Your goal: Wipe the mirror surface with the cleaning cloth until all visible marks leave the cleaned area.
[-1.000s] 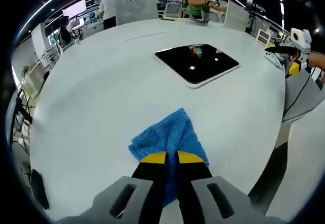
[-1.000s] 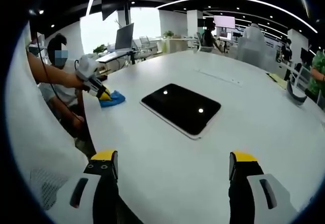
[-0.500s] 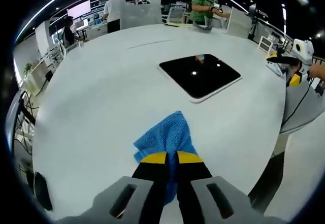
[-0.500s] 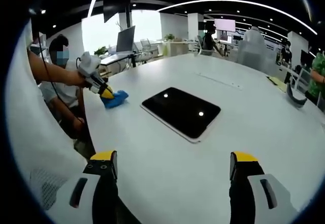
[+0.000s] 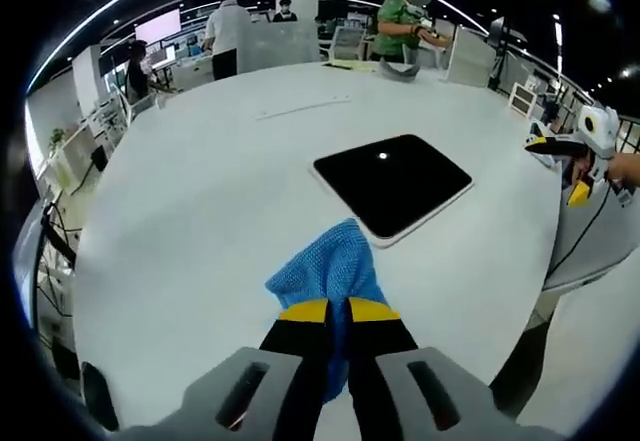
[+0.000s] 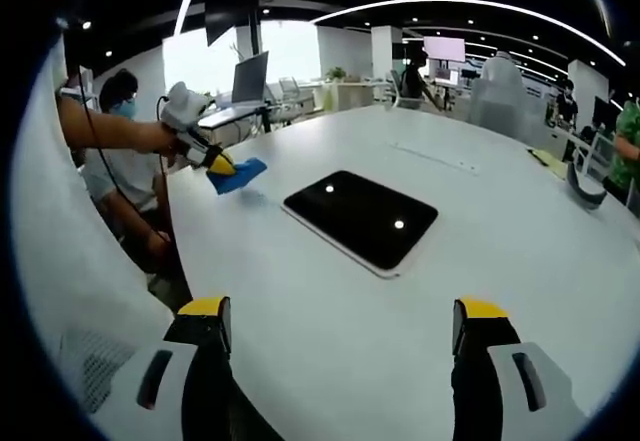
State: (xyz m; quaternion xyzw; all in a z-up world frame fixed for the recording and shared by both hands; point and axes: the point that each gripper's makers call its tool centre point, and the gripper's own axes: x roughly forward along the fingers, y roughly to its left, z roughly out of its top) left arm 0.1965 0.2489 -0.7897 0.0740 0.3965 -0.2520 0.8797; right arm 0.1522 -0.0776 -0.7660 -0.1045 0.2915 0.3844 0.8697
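A dark rectangular mirror (image 5: 392,183) with a white rim lies flat on the round white table (image 5: 200,191); it reflects ceiling lights. My left gripper (image 5: 337,310) is shut on a blue cleaning cloth (image 5: 330,273), held above the table short of the mirror's near edge. In the right gripper view the mirror (image 6: 361,217) lies mid-table, and the left gripper (image 6: 221,166) carries the cloth (image 6: 240,174) in the air to its left. My right gripper (image 6: 340,323) stands open over the table's near edge, jaws wide apart with nothing between them. It appears at the table's right edge as the right gripper (image 5: 575,161).
A person's arm (image 6: 110,136) holds the left gripper, and a seated person (image 6: 125,176) is beside the table. Other people stand at desks behind the table's far side (image 5: 400,21). A thin strip (image 6: 432,158) lies on the table beyond the mirror.
My left gripper has lifted the blue cloth off the table and carried it toward the mirror, which now sits closer in the left gripper view. The right gripper stayed open and nearly still.
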